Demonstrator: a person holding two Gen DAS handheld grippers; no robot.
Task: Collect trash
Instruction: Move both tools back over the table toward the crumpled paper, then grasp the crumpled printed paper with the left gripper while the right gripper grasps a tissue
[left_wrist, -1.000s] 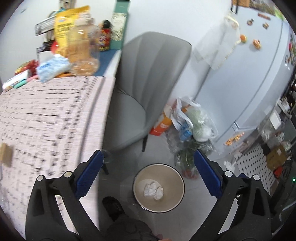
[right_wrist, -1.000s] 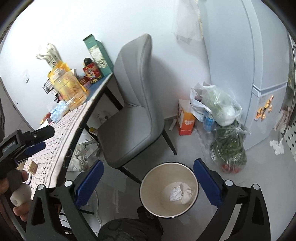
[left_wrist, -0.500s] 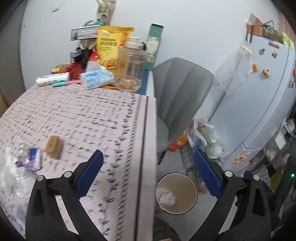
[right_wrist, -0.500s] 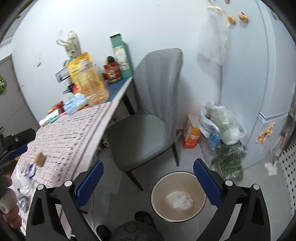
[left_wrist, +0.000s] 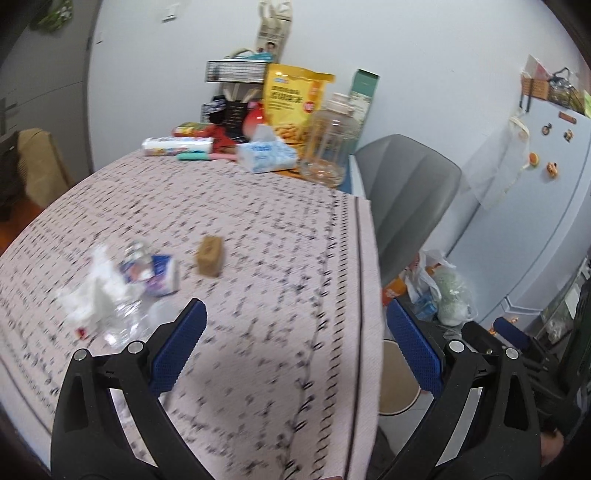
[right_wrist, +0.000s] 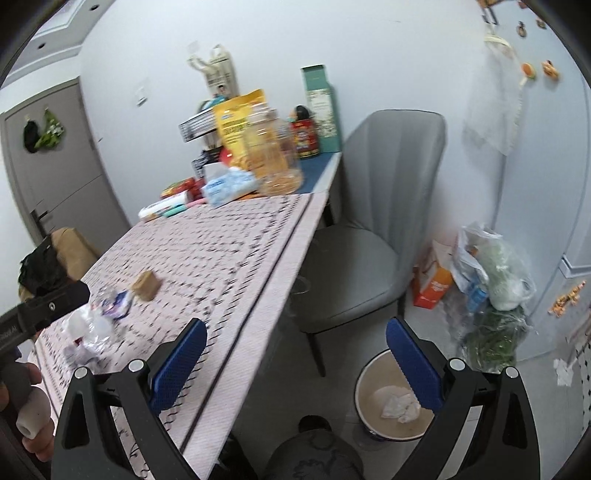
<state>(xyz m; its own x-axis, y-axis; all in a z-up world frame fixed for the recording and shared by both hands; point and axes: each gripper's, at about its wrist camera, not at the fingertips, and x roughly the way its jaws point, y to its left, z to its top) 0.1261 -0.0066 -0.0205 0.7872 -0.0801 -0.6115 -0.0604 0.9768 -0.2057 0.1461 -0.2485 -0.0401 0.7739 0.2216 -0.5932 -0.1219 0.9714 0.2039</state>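
Observation:
On the patterned pink tablecloth lies a heap of trash: crumpled white tissue, a crushed clear plastic bottle, a blue-and-white wrapper and a small brown block. The same trash heap and brown block show in the right wrist view. A round bin with white tissue inside stands on the floor by the table. My left gripper hangs open over the table, near the heap. My right gripper is open above the table edge and bin, empty.
A grey chair stands at the table's far side. Snack bags, a clear jar and a tissue pack crowd the back of the table. Plastic bags of groceries sit on the floor against the fridge.
Both grippers have swung up and left from over the bin toward the table. The trash heap has come into view. Both stay open.

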